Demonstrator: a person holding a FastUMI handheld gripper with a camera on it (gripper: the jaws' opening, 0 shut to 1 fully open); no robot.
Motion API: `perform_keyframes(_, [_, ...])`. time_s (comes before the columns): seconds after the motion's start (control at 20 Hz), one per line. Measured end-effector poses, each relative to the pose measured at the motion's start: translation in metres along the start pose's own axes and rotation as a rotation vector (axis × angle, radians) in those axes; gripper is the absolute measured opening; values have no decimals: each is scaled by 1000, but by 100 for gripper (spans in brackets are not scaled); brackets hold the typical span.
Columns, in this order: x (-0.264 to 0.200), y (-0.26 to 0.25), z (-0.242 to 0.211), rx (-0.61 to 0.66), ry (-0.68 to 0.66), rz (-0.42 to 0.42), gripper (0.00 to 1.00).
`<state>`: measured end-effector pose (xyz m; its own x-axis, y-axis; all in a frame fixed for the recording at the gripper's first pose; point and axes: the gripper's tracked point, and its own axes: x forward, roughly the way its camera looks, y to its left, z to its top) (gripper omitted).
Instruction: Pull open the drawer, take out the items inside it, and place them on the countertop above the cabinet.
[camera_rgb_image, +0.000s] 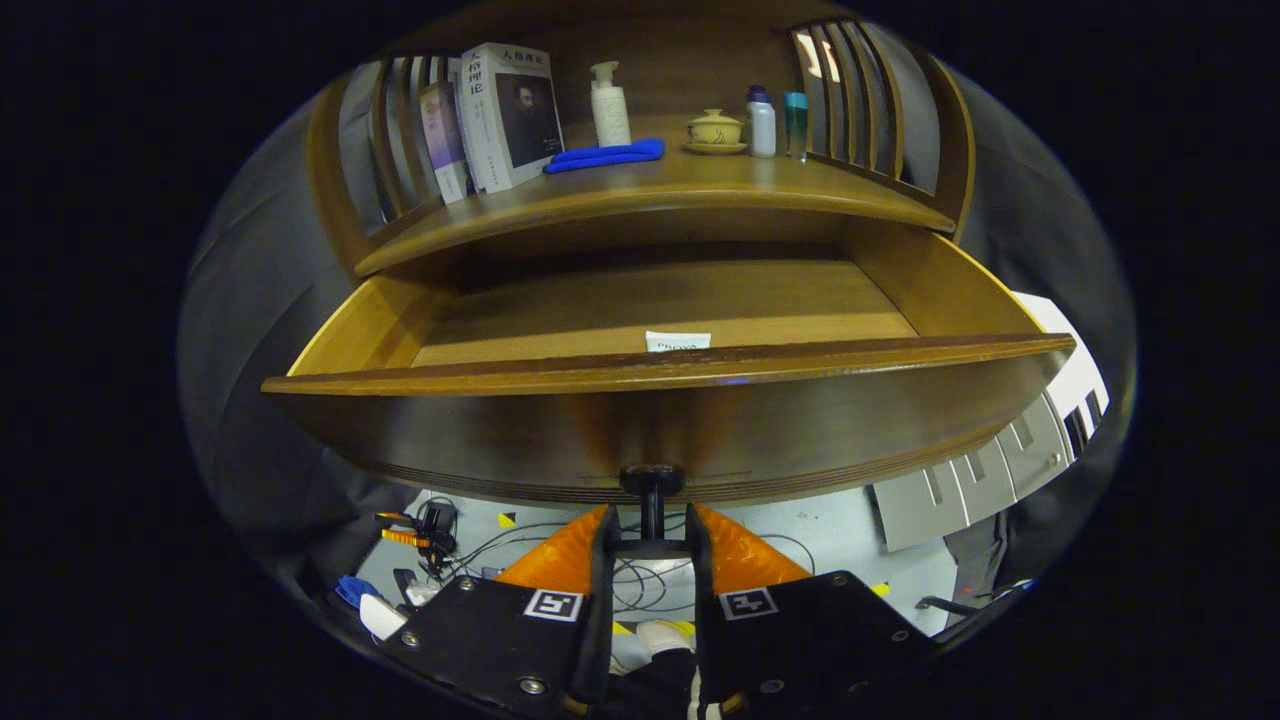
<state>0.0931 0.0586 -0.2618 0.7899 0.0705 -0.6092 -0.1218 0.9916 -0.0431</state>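
Above the gripper (650, 548), the drawer (660, 370) is pulled out, interior mostly bare. Paper slip (678, 340) lies behind its front edge. Fingers clench the knob (651, 482).

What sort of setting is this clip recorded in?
Likely a staged home study corner: a wooden cabinet with books and a tea cup on its countertop; gripper closed on the open drawer's knob.
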Motion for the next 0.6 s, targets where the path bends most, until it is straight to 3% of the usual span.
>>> perform_keyframes(0.4, [-9, 1, -21, -28, 37, 12, 35])
perform_keyframes(0.6, [-11, 1, -20, -7, 40, 23, 43])
